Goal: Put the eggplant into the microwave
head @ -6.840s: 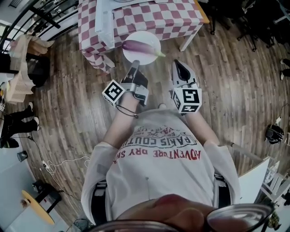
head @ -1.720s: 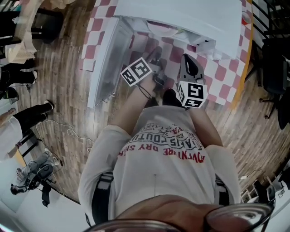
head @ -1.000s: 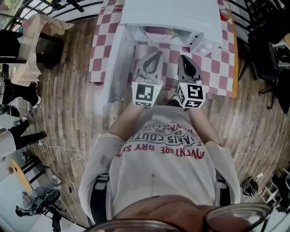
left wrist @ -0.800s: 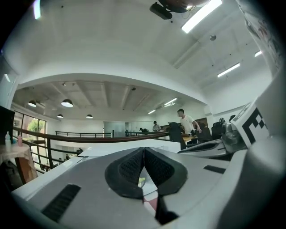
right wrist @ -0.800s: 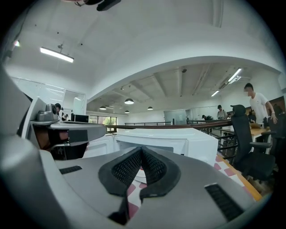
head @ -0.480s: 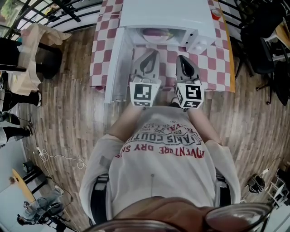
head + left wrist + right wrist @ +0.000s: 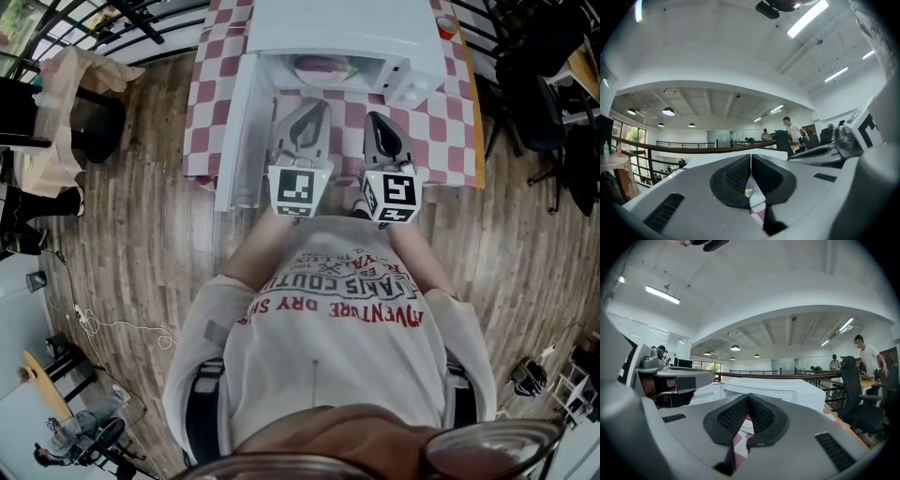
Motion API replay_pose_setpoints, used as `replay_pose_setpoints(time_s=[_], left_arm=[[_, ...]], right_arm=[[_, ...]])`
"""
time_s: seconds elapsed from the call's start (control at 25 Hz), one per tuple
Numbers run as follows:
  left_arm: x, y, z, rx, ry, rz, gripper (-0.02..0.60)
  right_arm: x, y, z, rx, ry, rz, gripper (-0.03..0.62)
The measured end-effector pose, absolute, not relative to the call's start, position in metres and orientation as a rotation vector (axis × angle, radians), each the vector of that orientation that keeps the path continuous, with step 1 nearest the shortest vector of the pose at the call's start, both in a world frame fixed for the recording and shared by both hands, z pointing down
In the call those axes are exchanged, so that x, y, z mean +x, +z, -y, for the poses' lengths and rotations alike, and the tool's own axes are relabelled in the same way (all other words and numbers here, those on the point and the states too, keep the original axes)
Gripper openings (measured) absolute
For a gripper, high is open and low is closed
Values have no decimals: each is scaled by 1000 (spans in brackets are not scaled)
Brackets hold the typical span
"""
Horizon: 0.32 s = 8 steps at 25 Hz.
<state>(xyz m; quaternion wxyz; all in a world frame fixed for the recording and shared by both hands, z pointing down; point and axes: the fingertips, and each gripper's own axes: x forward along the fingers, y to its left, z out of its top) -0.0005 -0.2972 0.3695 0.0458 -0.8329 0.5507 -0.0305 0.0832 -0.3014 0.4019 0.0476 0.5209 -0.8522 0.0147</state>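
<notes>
The purple eggplant [image 7: 323, 67] lies on a white plate [image 7: 302, 66] inside the white microwave [image 7: 347, 33], which stands on the chequered table [image 7: 441, 131]. The microwave door [image 7: 246, 131] hangs open to the left. My left gripper [image 7: 322, 105] is shut and empty, just in front of the opening. Beside it my right gripper [image 7: 374, 119] is also shut with nothing in it. In the left gripper view the left gripper [image 7: 751, 161] has its pads together. In the right gripper view the right gripper [image 7: 748, 401] points at the microwave [image 7: 778, 390].
A small red-topped cup [image 7: 448, 26] stands on the table right of the microwave. Black chairs [image 7: 548, 84] crowd the right side. A stool draped in tan cloth [image 7: 56, 103] is at the left. People [image 7: 868, 359] stand far off by desks.
The left gripper carried the plate with the eggplant, reached into the microwave, then let go and drew back. Over the last second both grippers have barely shifted.
</notes>
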Motion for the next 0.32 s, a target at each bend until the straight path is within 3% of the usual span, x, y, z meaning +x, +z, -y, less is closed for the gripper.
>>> replay_pose_setpoints(time_s=[0.32], left_arm=[[-2,378,304,-2566,-105,-1682,28]], right_arm=[[81,405,306,1588,39,2588,25]])
